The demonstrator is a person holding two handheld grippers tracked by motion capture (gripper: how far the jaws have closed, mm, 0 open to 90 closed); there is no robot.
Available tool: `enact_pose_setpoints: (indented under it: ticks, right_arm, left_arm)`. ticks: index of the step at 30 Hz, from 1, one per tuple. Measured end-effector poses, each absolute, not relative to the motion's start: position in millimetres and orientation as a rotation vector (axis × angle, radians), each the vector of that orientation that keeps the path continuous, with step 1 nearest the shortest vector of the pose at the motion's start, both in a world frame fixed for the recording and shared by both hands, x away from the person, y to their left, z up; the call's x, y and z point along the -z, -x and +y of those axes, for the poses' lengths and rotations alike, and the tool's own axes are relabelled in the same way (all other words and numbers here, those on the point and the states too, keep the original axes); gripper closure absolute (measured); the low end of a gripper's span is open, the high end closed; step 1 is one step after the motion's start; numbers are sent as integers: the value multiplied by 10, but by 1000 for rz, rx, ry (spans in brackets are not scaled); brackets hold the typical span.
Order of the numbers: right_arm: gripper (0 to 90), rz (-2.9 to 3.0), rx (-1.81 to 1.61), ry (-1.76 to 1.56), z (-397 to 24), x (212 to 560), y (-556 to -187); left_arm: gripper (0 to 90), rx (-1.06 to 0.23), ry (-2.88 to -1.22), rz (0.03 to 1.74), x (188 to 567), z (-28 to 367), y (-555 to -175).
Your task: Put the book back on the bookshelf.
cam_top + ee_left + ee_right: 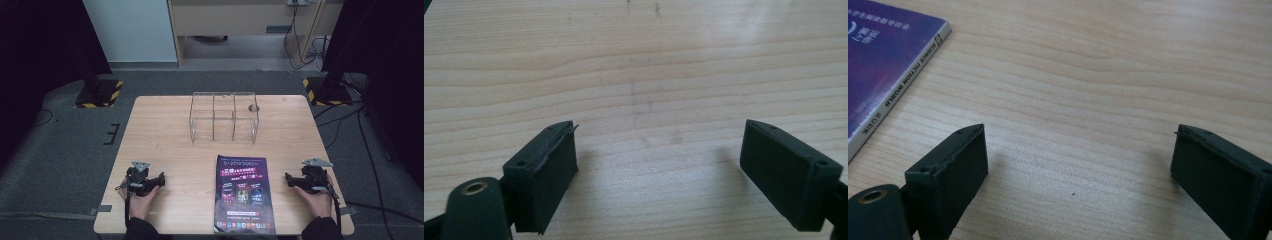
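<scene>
The magazine [245,195] lies flat on the worktop [170,130] at its near edge, cover up, between the person's two hands and somewhat closer to the right one. In the right gripper view its spine [903,82] runs along the upper left corner, apart from the jaws.

The left gripper [161,180] rests low over bare wood at the near left, its jaws standing wide apart with nothing between them; the left gripper view shows plain wood grain between the two black pads [546,170]. The right gripper [288,178] sits at the near right, pointing inward toward the magazine, jaws likewise spread wide and holding nothing.

Farther back, near the middle of the worktop, stands a clear acrylic organizer [223,118] split into compartments, well apart from the magazine. Just beside its right rear corner is a round cable hole [254,107] in the wood.

Judging from this, the likely risks lie in the pickup. The magazine is thin and lies flush, so jaws coming in level may slide over the cover or push it toward the edge instead of getting under it. Gripping a few pages alone could let the rest sag or fan open. If it is carried to the organizer, a drooping corner might catch on a clear wall, which is hard to see.
</scene>
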State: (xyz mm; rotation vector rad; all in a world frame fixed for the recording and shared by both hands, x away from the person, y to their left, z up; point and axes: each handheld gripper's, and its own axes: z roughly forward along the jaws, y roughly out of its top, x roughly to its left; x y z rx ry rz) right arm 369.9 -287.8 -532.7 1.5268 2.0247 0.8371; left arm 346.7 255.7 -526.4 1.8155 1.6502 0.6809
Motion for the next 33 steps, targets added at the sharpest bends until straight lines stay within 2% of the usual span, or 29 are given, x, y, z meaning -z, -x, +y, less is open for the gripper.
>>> enact_pose_setpoints:
  ticks: [13, 33]
  right_arm:
    - [110, 1949, -1044, -1538, -2929, 5120, -3557]
    - [101, 1955, -1116, -1450, -2757, 4998, -3463]
  left_arm:
    - [197, -663, -1753, 1570, 5051, 2395, -3313]
    - [233, -575, -1727, 1466, 4871, 2086, -3230]
